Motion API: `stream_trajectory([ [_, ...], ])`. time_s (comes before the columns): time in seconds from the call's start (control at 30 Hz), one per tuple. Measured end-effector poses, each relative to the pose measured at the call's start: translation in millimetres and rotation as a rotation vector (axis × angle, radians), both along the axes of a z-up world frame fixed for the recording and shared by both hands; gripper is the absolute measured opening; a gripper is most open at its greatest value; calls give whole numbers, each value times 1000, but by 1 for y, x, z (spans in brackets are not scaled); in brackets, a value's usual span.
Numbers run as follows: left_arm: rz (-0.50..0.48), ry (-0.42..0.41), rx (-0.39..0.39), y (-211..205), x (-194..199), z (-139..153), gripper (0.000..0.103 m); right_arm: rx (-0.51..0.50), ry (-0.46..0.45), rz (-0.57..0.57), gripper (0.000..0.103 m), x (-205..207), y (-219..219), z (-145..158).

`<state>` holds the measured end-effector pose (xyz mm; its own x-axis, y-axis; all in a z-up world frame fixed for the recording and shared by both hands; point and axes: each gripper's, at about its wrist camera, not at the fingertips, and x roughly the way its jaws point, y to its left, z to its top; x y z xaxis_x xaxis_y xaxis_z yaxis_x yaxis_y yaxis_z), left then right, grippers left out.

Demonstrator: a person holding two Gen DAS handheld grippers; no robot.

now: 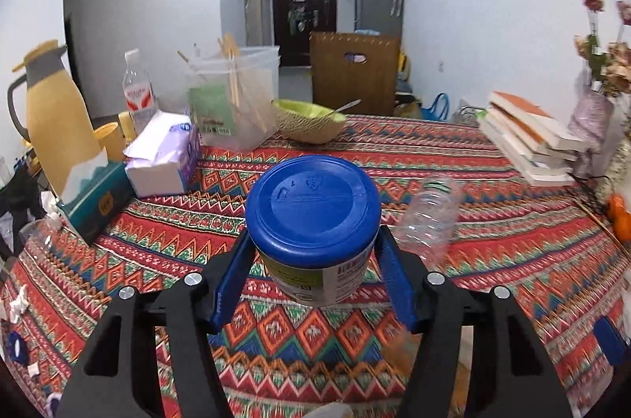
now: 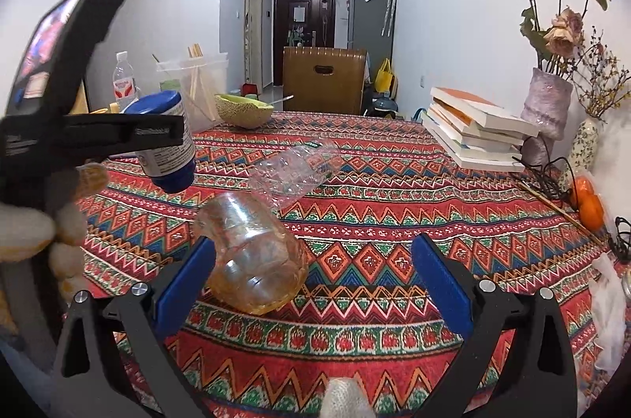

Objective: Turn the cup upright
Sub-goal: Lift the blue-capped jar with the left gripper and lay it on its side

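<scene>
The cup [image 2: 252,252] is a clear amber glass lying on its side on the patterned tablecloth [image 2: 374,205], its base pointing away to the upper left. My right gripper [image 2: 313,244] is open around it, and the glass rests close against the left blue finger [image 2: 189,280]. The right finger stands well clear. My left gripper [image 1: 314,240] is shut on a blue-lidded canister [image 1: 315,217] with a white label. In the right wrist view the canister [image 2: 165,142] hangs tilted above the table at the left, held by a gloved hand [image 2: 23,232].
A crushed clear plastic bottle [image 2: 292,169] lies just beyond the cup. Stacked books [image 2: 473,134], a vase of dried flowers [image 2: 546,102] and oranges [image 2: 589,205] line the right side. A melon half [image 1: 311,122], plastic tub [image 1: 236,98], tissue box [image 1: 165,157] and thermos [image 1: 55,114] sit at the back left.
</scene>
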<state>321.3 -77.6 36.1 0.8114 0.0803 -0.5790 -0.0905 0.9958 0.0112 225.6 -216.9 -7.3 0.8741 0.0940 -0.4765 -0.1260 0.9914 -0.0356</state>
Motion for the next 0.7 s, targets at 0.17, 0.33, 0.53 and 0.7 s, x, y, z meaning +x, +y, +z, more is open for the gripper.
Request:
stream_trajectory([
  [0.17, -52, -26, 6, -6, -41, 14, 60, -8, -19, 16, 96, -32, 2, 8],
  [0.33, -119, -37, 3, -12, -87, 20, 60, -15, -23, 21, 96, -65, -1, 8],
  [0.53, -204, -21, 22, -22, -129, 13, 60, -29, -6, 19, 96, -98, -8, -1],
  [0.7, -243, 16, 30, -21, -152, 0, 60, -31, 12, 13, 96, -115, -13, -8],
])
